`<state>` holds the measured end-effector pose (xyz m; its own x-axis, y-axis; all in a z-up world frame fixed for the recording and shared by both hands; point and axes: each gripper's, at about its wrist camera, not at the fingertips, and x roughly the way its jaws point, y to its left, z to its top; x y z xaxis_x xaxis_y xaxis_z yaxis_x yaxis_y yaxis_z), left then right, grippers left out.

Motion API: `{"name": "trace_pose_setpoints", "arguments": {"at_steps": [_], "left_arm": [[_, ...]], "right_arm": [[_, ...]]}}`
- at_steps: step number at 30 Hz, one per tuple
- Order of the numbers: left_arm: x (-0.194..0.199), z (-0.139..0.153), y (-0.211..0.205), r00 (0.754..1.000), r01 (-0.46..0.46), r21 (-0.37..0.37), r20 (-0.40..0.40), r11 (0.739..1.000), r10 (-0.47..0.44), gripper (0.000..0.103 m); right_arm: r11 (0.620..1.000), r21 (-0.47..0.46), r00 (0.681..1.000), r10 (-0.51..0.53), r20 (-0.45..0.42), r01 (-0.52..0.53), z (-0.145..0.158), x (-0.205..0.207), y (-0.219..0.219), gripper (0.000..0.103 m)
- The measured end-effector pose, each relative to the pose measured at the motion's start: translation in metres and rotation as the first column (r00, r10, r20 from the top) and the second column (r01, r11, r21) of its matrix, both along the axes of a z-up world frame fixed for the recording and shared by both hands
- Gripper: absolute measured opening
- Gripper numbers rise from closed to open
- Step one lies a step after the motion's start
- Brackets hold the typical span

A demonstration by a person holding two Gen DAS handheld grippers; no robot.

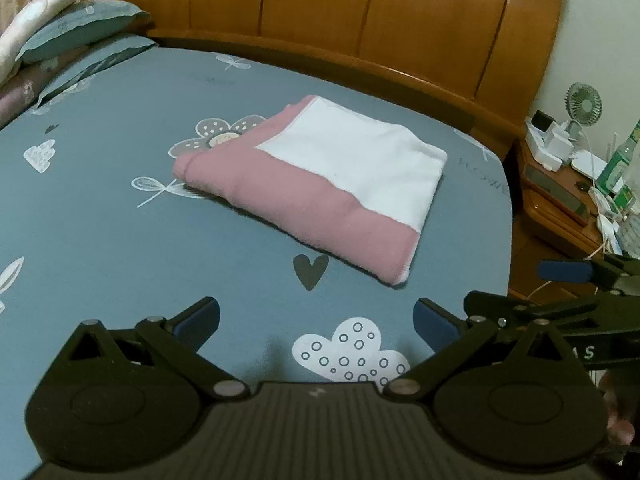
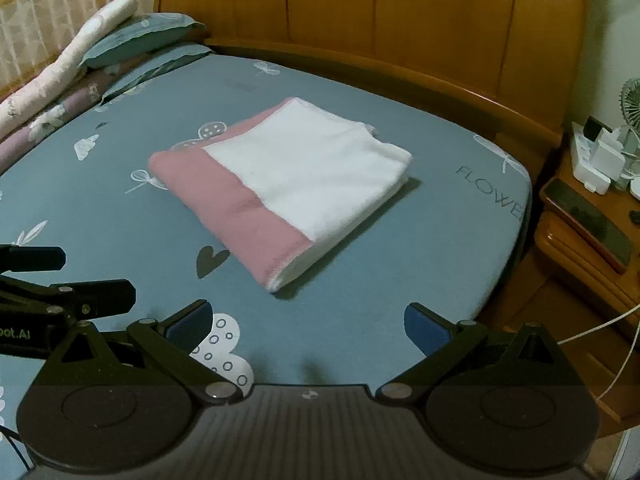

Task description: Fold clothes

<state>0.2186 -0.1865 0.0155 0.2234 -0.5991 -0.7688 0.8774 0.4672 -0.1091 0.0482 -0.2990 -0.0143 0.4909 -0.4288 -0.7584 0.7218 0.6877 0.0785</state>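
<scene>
A pink and white cloth (image 1: 320, 184) (image 2: 280, 184) lies folded into a thick rectangle on the blue-grey patterned bed sheet (image 1: 120, 240) (image 2: 380, 280). My left gripper (image 1: 316, 320) hovers over the sheet short of the cloth, open, with nothing between its blue-padded fingers. My right gripper (image 2: 308, 324) is open too, likewise back from the cloth's near corner and holding nothing. Each gripper shows at the edge of the other's view: the right one (image 1: 568, 292) at the right, the left one (image 2: 60, 280) at the left.
A wooden headboard (image 1: 340, 8) runs behind the bed. Pillows (image 1: 80, 28) and rolled bedding (image 2: 68, 64) are stacked at the far left. A wooden nightstand (image 1: 560, 200) at the right carries a small fan (image 1: 583, 104), bottles, chargers and cables. The mattress edge (image 2: 524, 208) drops off beside it.
</scene>
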Motion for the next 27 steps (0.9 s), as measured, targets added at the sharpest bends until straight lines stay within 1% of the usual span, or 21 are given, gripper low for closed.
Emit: {"name": "trace_pose_setpoints", "arguments": {"at_steps": [11,19,27], "left_arm": [[0.002,-0.002,-0.002,1.000,-0.020,0.020,-0.009,1.000,0.020,0.102],[0.003,-0.003,-0.001,0.999,-0.028,0.026,-0.015,0.999,0.028,0.102],[0.004,-0.005,-0.002,0.999,-0.031,0.034,-0.014,0.999,0.031,0.102]], "right_arm": [[1.000,0.004,1.000,0.009,-0.028,-0.009,-0.003,0.004,-0.001,0.103],[0.999,0.015,0.999,0.032,-0.038,-0.032,-0.005,0.008,-0.003,0.103],[0.999,0.019,0.998,0.034,-0.045,-0.033,-0.006,0.010,-0.003,0.103]]}}
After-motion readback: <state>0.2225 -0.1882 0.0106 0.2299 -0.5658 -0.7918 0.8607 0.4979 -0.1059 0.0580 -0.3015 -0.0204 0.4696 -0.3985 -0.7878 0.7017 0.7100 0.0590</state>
